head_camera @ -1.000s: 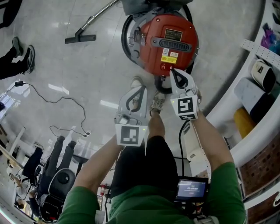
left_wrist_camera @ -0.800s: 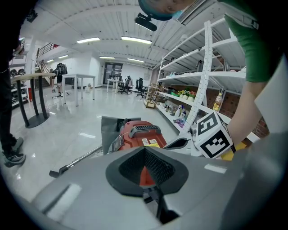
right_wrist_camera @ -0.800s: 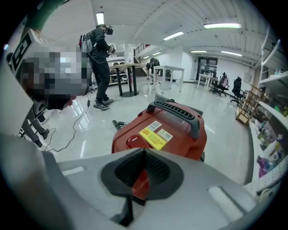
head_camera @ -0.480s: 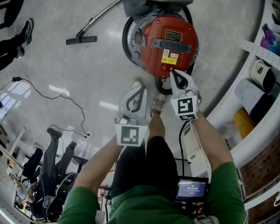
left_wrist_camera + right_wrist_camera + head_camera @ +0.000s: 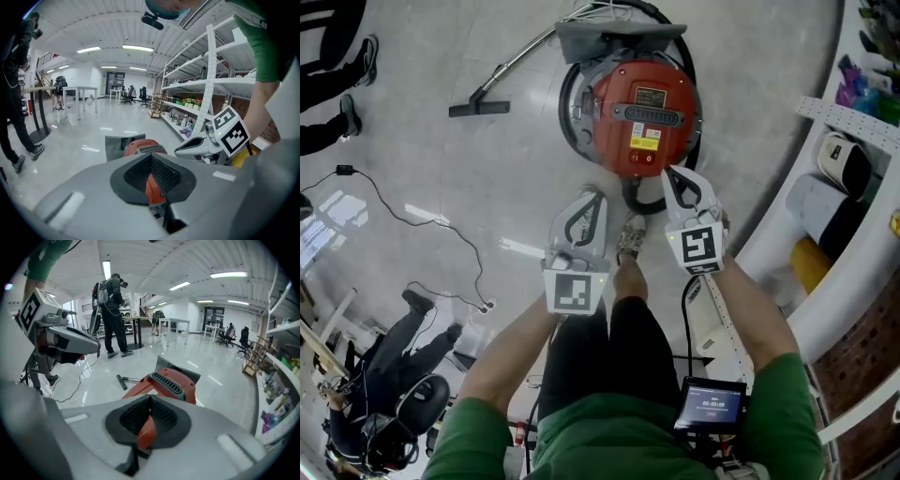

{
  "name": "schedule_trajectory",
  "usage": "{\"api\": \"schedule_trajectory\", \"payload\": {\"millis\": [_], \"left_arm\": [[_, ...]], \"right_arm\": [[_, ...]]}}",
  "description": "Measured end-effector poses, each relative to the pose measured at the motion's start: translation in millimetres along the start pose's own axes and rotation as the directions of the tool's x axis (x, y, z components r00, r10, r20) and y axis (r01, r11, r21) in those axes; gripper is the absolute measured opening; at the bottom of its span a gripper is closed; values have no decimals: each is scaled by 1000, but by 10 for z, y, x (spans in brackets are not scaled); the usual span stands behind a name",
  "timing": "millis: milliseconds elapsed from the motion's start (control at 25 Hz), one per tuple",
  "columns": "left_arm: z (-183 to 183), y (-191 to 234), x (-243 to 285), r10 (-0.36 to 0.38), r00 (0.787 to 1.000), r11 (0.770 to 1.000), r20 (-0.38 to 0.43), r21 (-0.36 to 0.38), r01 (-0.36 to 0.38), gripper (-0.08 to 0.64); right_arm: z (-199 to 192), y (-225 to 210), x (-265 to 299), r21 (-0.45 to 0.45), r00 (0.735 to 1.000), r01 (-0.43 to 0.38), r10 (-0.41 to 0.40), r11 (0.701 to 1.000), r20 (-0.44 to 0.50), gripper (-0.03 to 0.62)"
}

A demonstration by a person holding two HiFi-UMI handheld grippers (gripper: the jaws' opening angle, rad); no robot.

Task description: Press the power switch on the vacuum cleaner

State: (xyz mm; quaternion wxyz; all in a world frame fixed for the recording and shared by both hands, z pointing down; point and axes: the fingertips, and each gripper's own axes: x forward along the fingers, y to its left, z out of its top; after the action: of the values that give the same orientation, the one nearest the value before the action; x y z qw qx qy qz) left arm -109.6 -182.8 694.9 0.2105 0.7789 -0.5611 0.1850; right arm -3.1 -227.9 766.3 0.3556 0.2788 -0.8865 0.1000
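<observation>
The red vacuum cleaner stands on the floor ahead of the person's feet, with its small switch on the near edge of the lid. My right gripper is shut and empty, its tip just right of and a little short of that switch. In the right gripper view the jaws meet in front of the red body. My left gripper is also shut and empty, and is held further back to the left. In the left gripper view the vacuum cleaner lies beyond its tip.
A hose with a black floor nozzle runs off to the left of the vacuum cleaner. A thin cable trails over the floor at left. White shelving lines the right side. People stand at the left, and one with a backpack stands by the tables.
The right gripper's tip was against the vacuum cleaner's near edge by the switch and now sits slightly back from it. The view has shifted, and the people at left have moved.
</observation>
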Motion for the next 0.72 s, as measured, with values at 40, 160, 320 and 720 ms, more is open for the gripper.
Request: {"api": "schedule_trajectory", "payload": {"millis": [40,160,320,720], "left_arm": [[89,-19,-24,-4,1000,1000,9,11,4,7],[367,-81,-141,-7,1000,999,30,31,6,7],[789,-223,-385,-5,997,997,79,76,-1,7],[1752,-519,-1091,19,980,997,198,76,-34,6]], "right_arm": [[84,-34,-101,-7,1000,5,-5,1000,11,3],[324,-119,-434,-22,999,20,-19,1000,40,3],[612,-172,-951,-35,996,38,-35,999,81,3],[1388,-168,-2220,-21,970,116,-108,993,220,3]]}}
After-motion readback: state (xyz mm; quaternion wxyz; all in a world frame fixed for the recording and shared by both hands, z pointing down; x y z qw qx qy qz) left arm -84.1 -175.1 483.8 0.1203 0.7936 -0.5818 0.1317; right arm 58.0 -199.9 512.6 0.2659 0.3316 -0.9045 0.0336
